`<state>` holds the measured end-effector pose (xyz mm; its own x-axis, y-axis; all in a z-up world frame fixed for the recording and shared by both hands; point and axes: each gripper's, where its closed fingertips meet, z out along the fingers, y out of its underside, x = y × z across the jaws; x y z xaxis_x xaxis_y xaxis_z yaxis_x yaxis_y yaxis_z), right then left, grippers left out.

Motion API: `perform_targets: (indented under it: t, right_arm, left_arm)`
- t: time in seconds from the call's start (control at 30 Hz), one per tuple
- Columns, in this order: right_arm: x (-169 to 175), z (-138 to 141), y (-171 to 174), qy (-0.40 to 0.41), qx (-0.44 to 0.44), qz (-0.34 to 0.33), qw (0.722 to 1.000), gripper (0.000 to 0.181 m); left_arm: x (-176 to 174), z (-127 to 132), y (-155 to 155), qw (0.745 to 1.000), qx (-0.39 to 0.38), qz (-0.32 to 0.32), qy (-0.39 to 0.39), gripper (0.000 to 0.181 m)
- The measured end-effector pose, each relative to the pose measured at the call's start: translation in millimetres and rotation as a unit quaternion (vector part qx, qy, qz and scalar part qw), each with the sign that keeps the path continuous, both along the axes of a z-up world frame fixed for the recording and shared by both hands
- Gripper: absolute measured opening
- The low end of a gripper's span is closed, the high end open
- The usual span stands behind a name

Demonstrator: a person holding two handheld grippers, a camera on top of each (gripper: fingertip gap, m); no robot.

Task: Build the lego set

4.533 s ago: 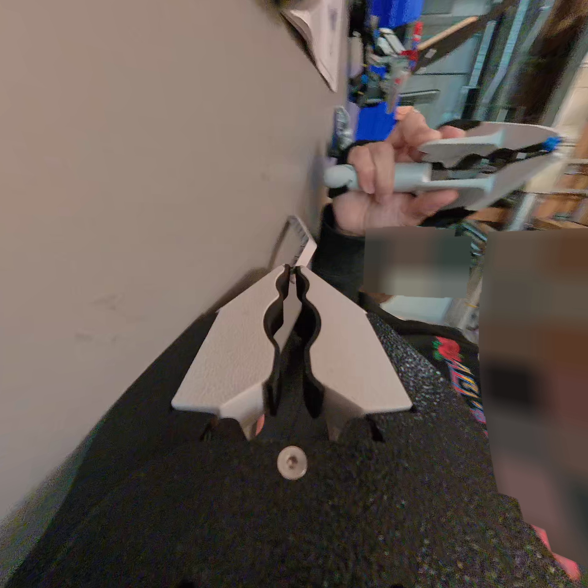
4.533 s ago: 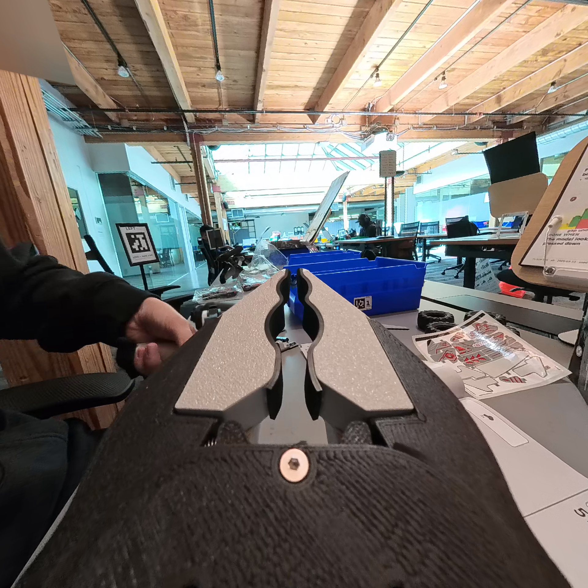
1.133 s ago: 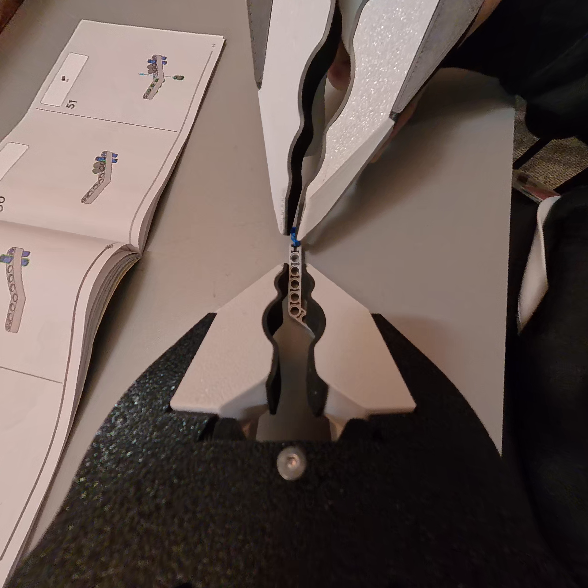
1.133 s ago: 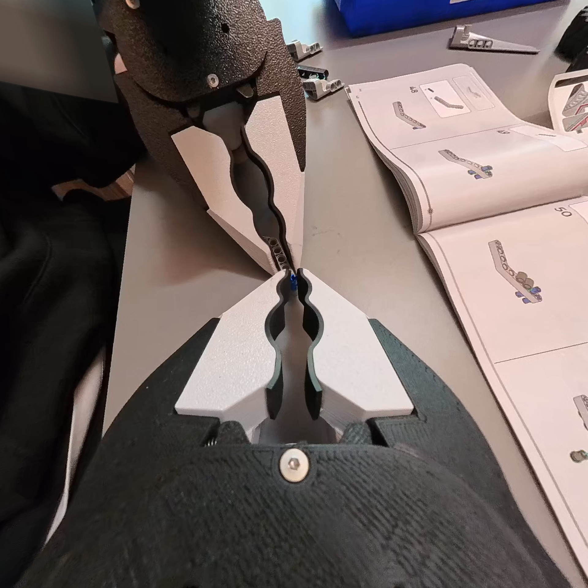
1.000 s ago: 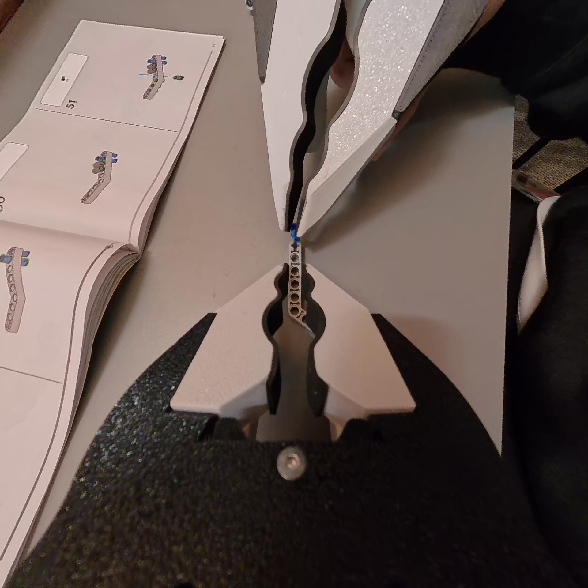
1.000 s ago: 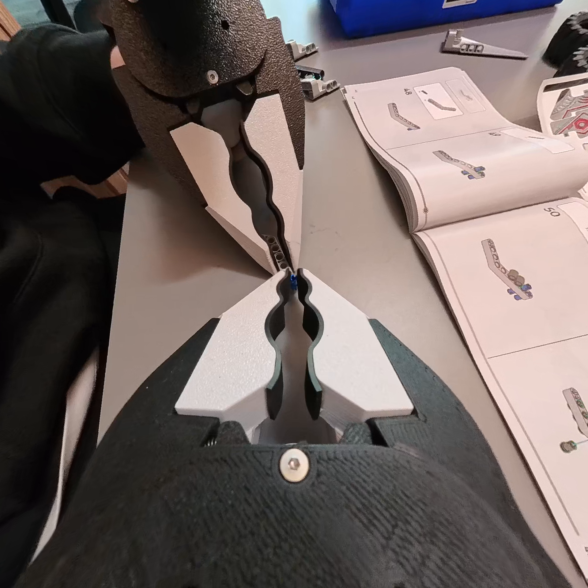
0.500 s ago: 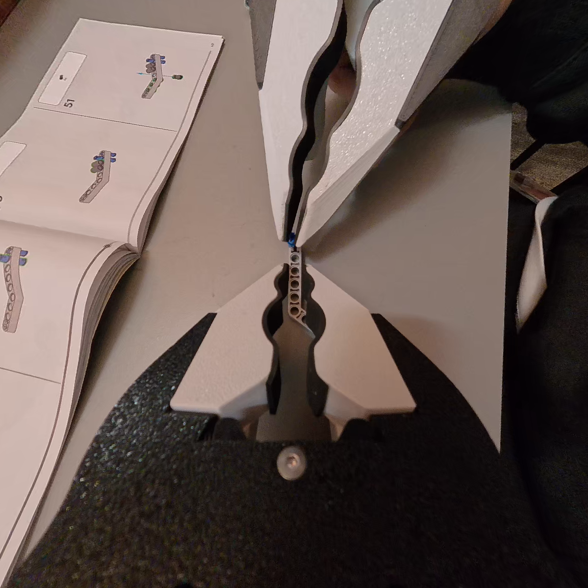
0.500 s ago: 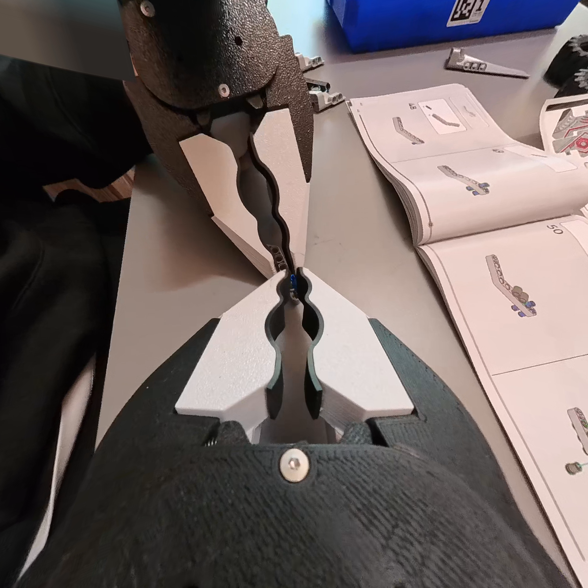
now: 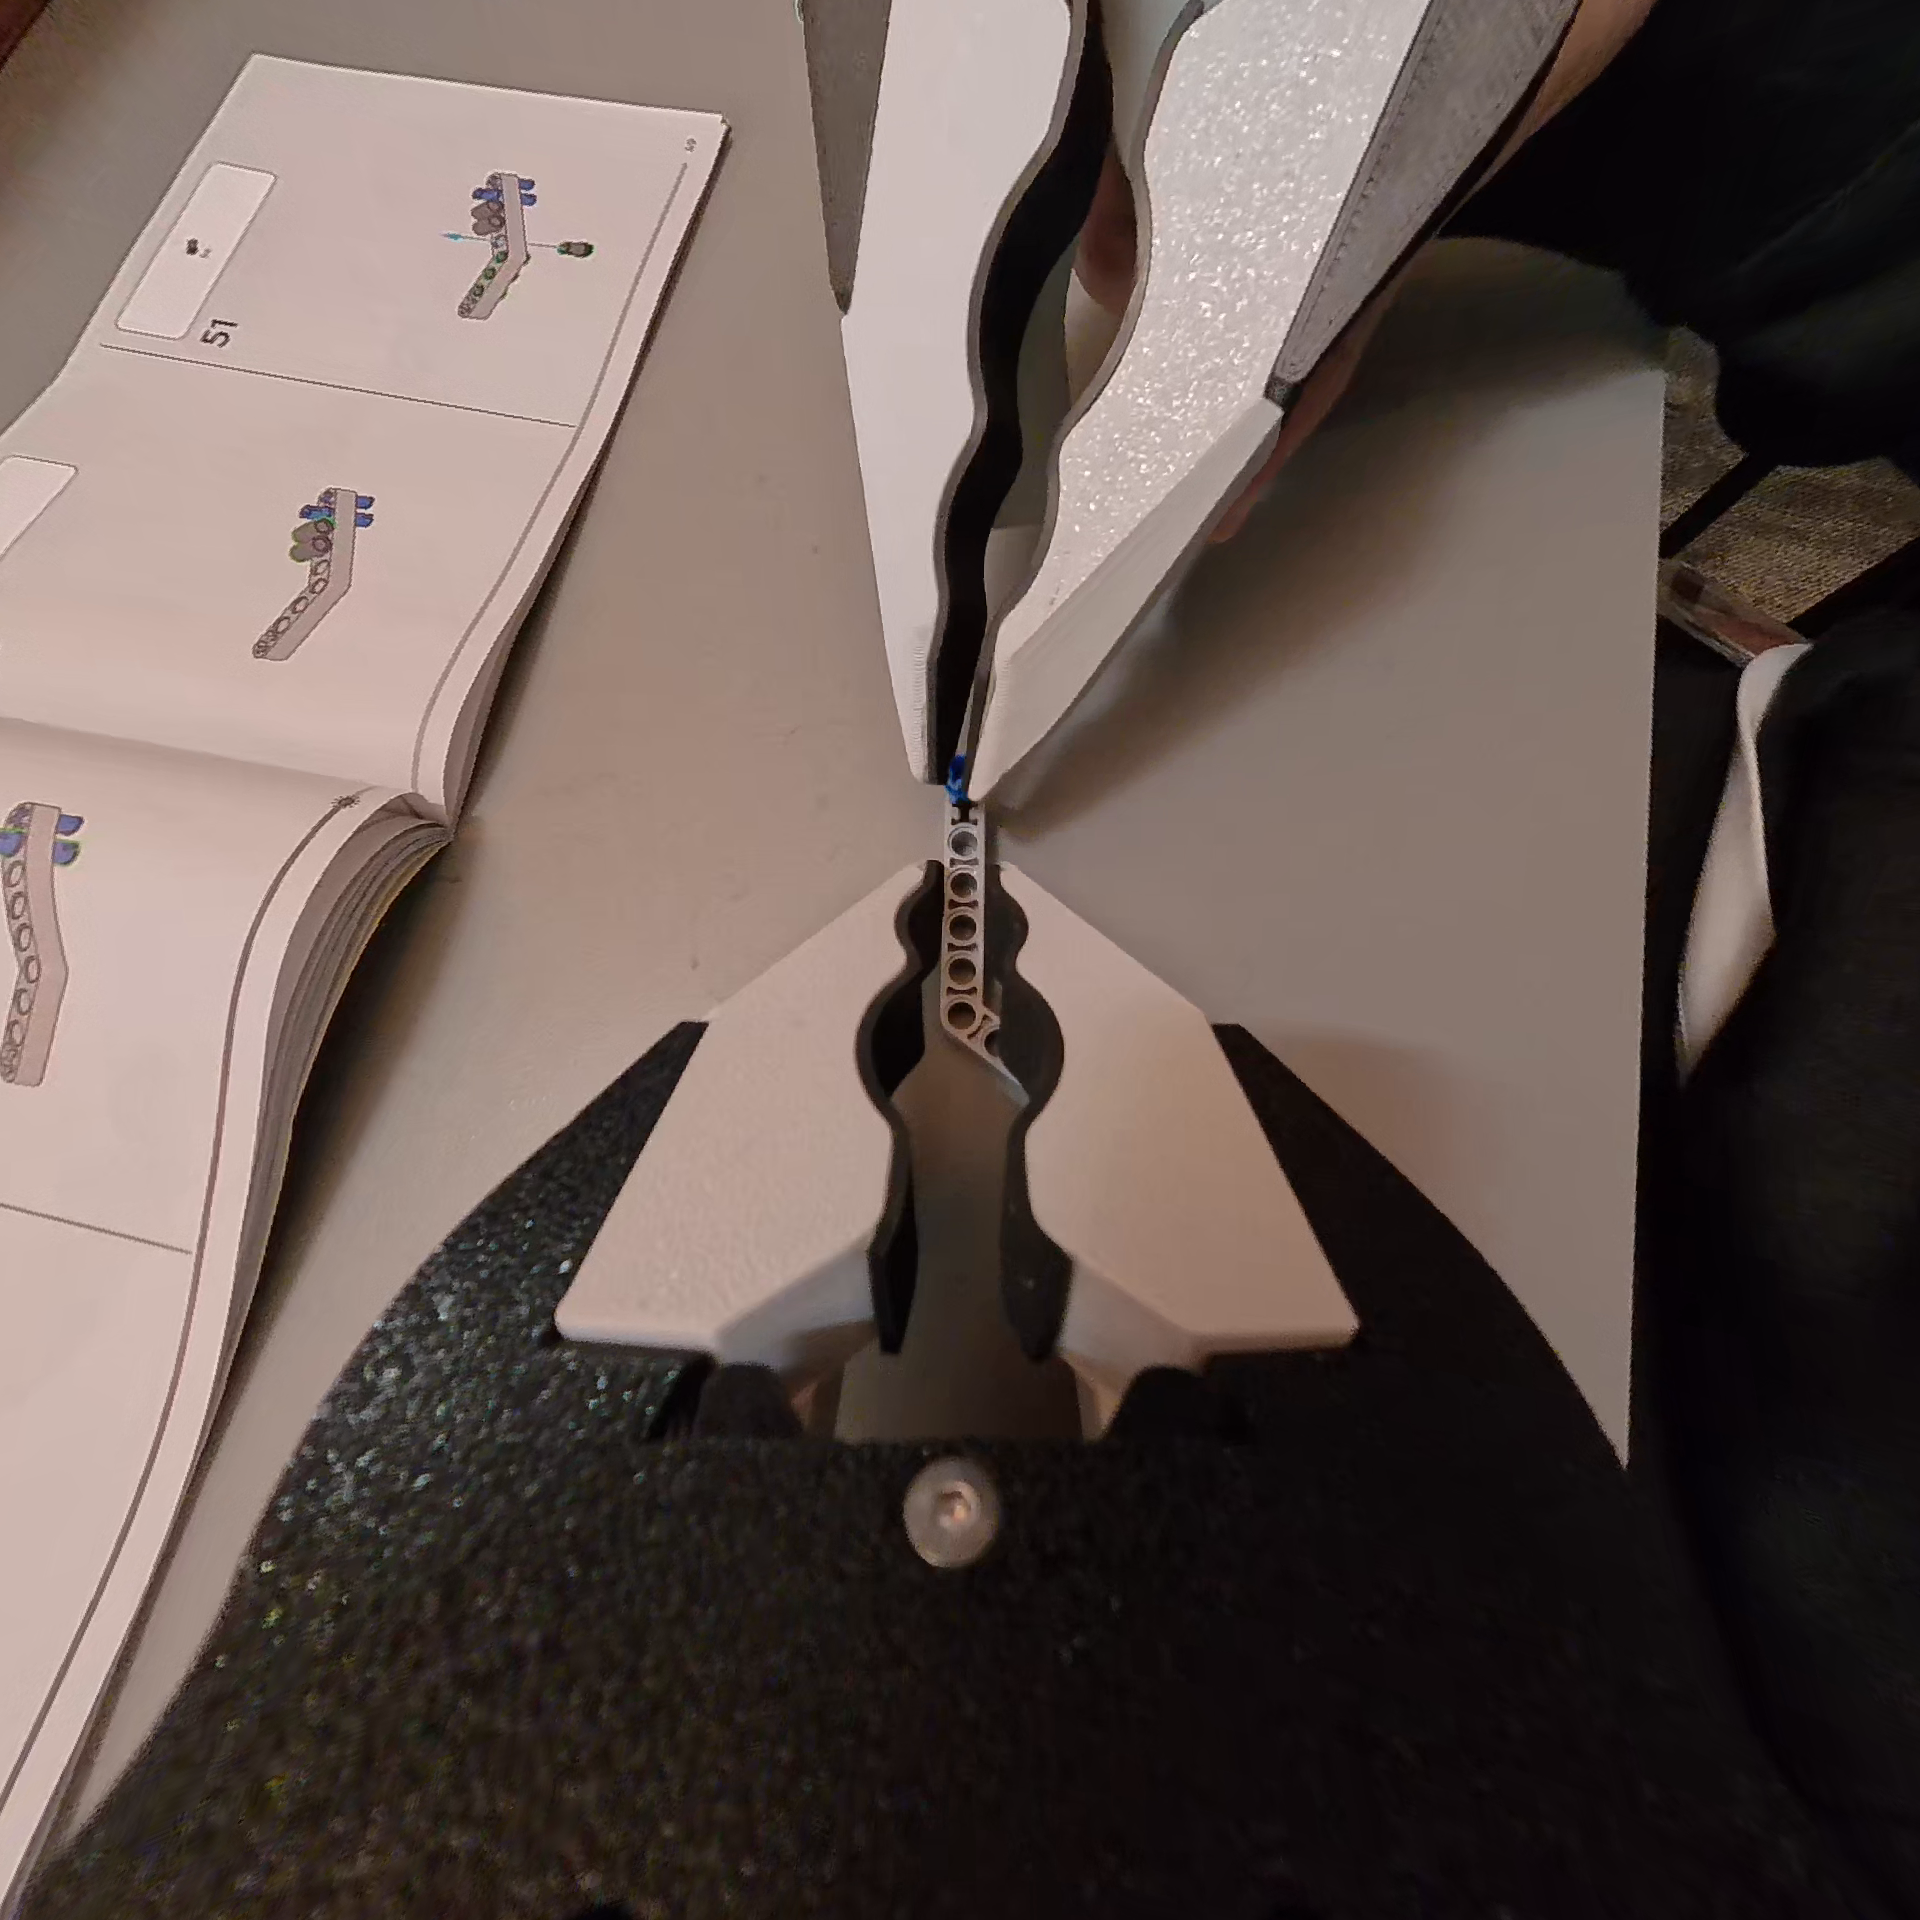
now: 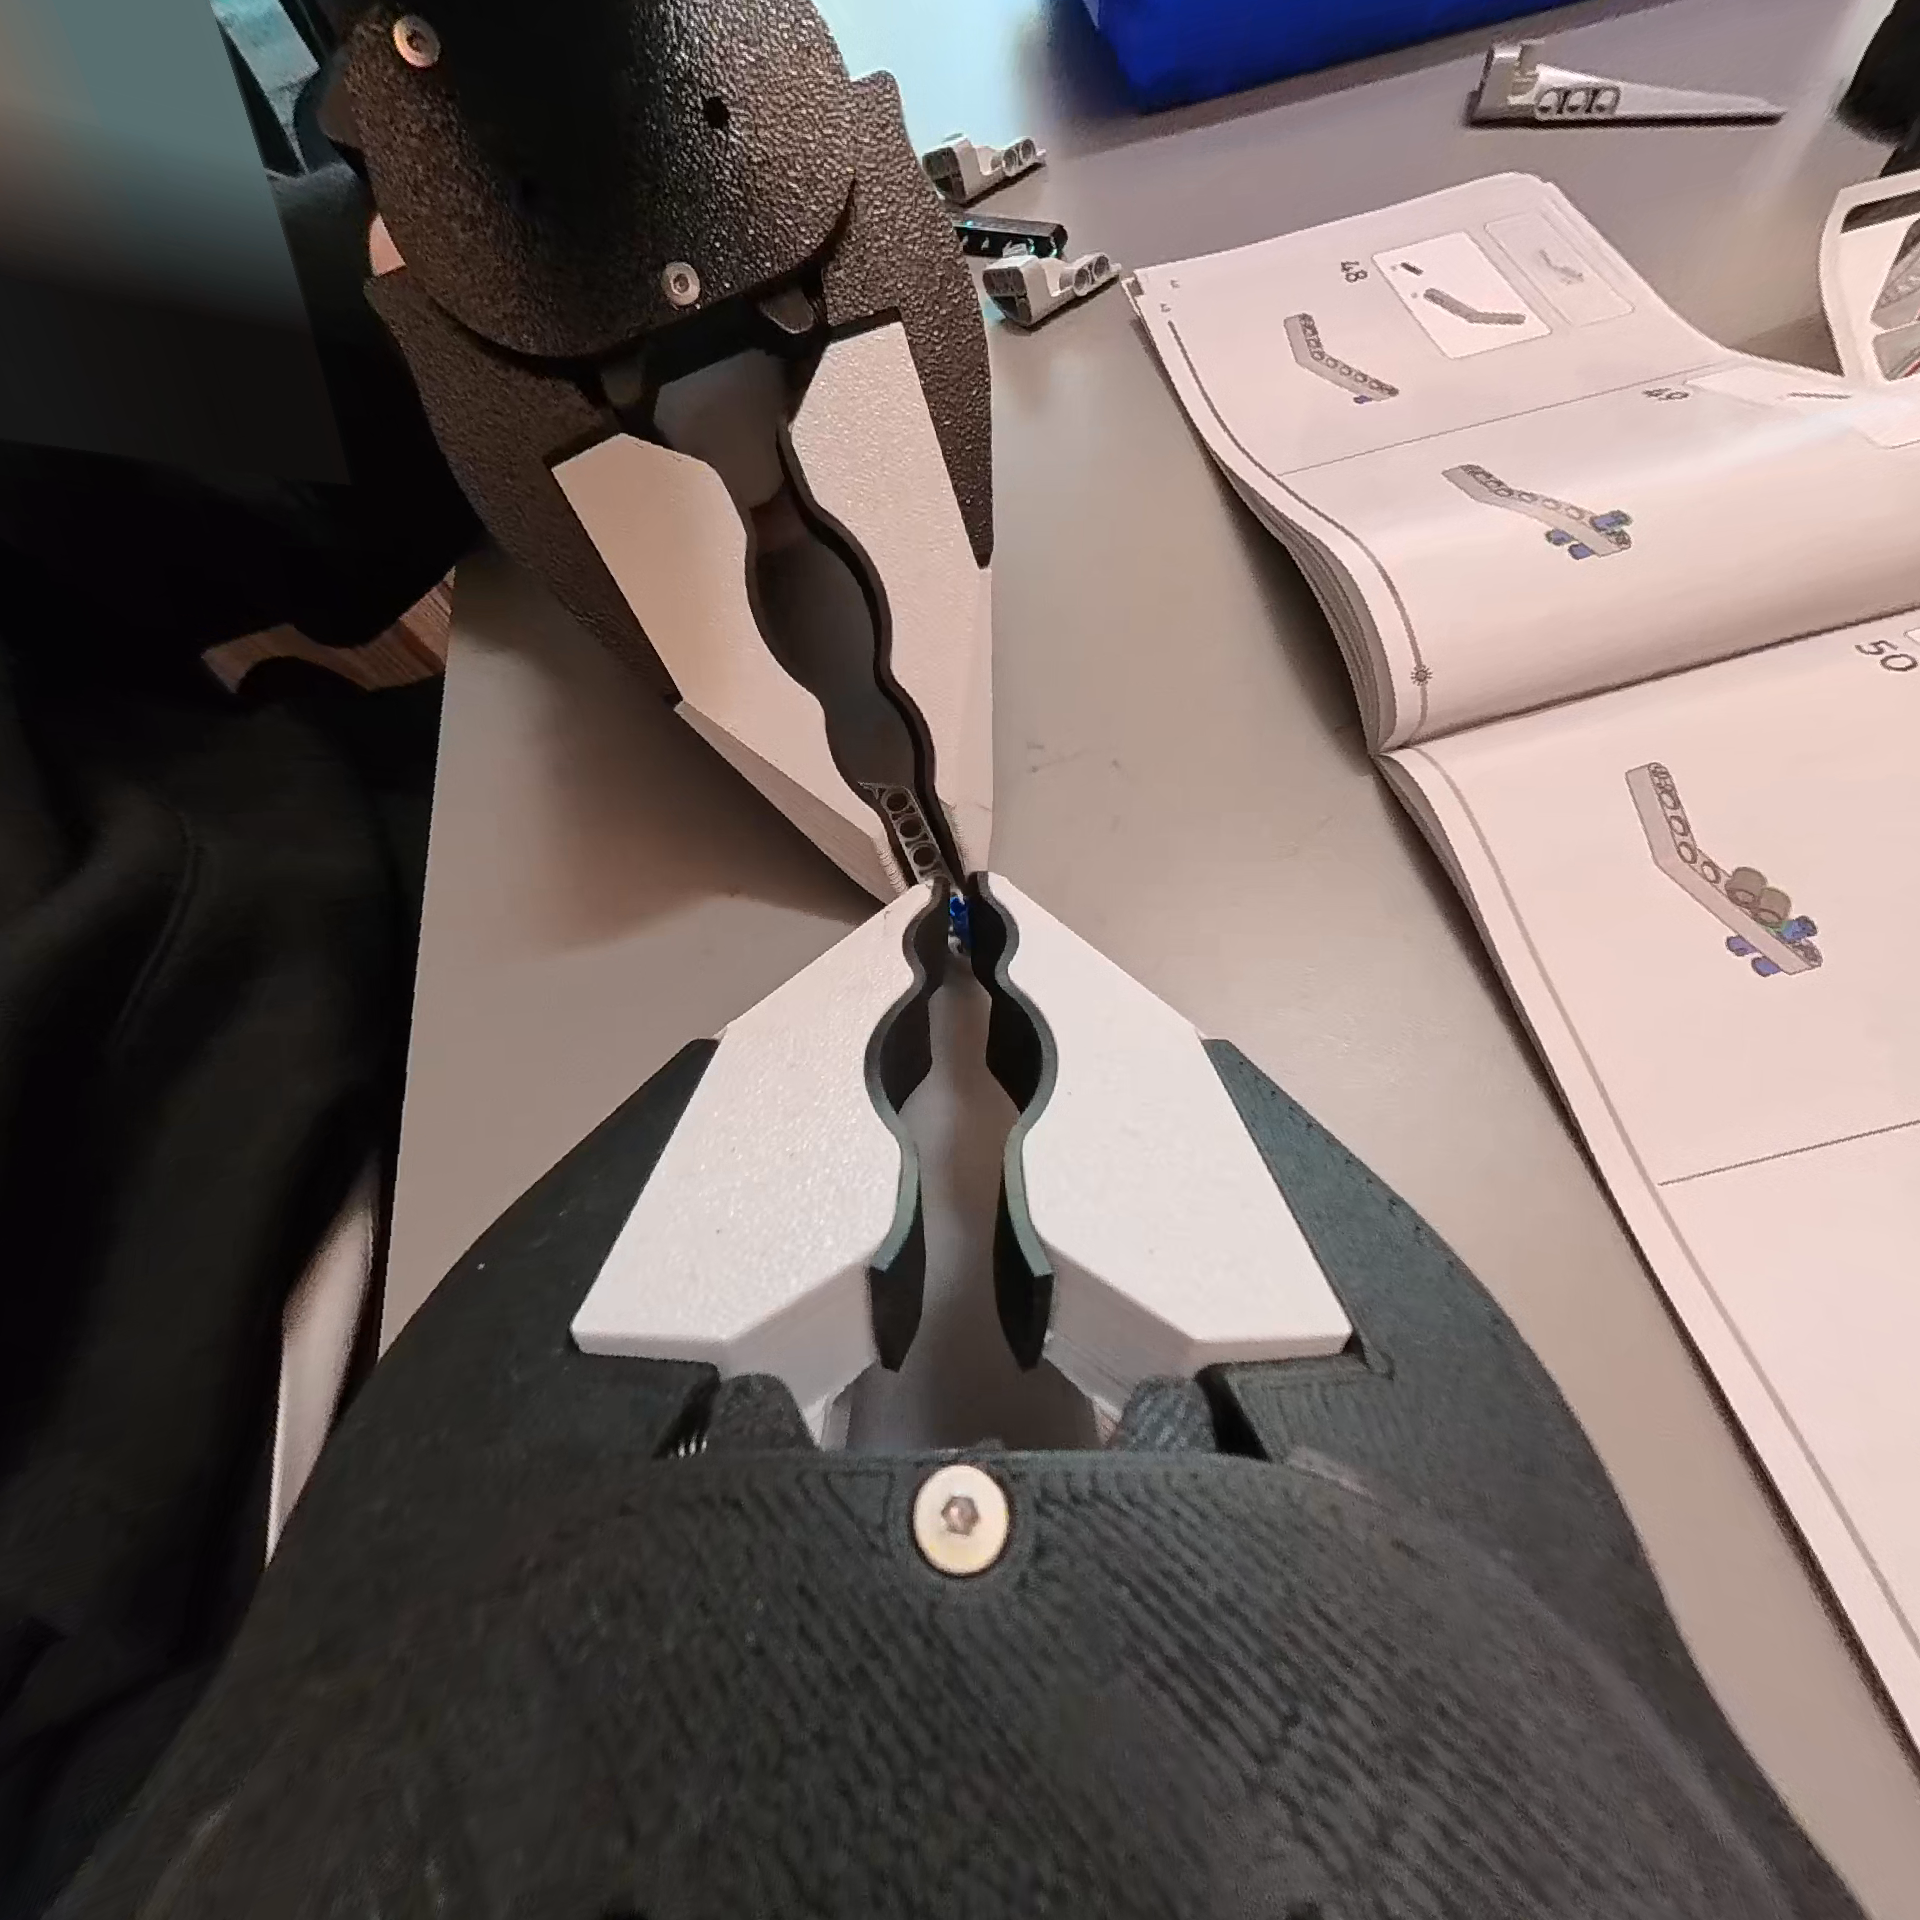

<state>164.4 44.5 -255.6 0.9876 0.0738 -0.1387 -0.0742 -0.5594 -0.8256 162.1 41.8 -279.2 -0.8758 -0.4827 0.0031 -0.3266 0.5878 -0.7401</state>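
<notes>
My left gripper [image 9: 962, 871] is shut on a grey bent lego beam with holes [image 9: 962, 935], whose end sticks out past the tips. My right gripper [image 10: 961, 899] is shut on a small blue pin [image 10: 961, 920]. The two grippers meet tip to tip above the grey table [image 9: 1299, 935]. In the left wrist view the right gripper [image 9: 956, 774] comes down from the top and its blue pin [image 9: 957, 777] touches the beam's end hole. In the right wrist view the left gripper [image 10: 951, 857] comes in from the upper left with the beam [image 10: 914, 826].
An open instruction booklet [image 9: 260, 623] lies left of the grippers; in the right wrist view the booklet [image 10: 1558, 623] lies on the right. Loose grey lego parts [image 10: 1049, 281], a grey wedge piece [image 10: 1600, 99] and a blue bin [image 10: 1299, 42] sit at the far edge. Dark clothing [image 10: 156, 935] borders the table edge. The tips of both grippers are at nearly the same place.
Since 4.5 s ago both grippers have come down over the table and met tip to tip. In the last second the blue pin stays pressed at the beam's end hole, with small shifts.
</notes>
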Motion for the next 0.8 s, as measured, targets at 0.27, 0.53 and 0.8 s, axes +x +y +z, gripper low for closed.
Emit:
perform_targets:
  t: [0.27,0.53,0.8]
  right_arm:
    - [-0.2,-0.1,1.0,0.017,-0.002,-0.008,1.000,0.002]
    - [0.7,-0.1,1.1,0.082,-0.001,-0.046,0.996,0.002]
    - [-7.1,-4.0,0.6,0.122,-0.012,-0.069,0.990,0.001]
  left_arm:
    - [0.1,0.0,0.1,1.000,0.000,0.000,-0.001,0.005]
    - [0.0,0.0,0.0,1.000,0.000,0.000,0.000,0.005]
    - [0.1,0.1,0.0,1.000,-0.001,0.000,0.001,0.005]
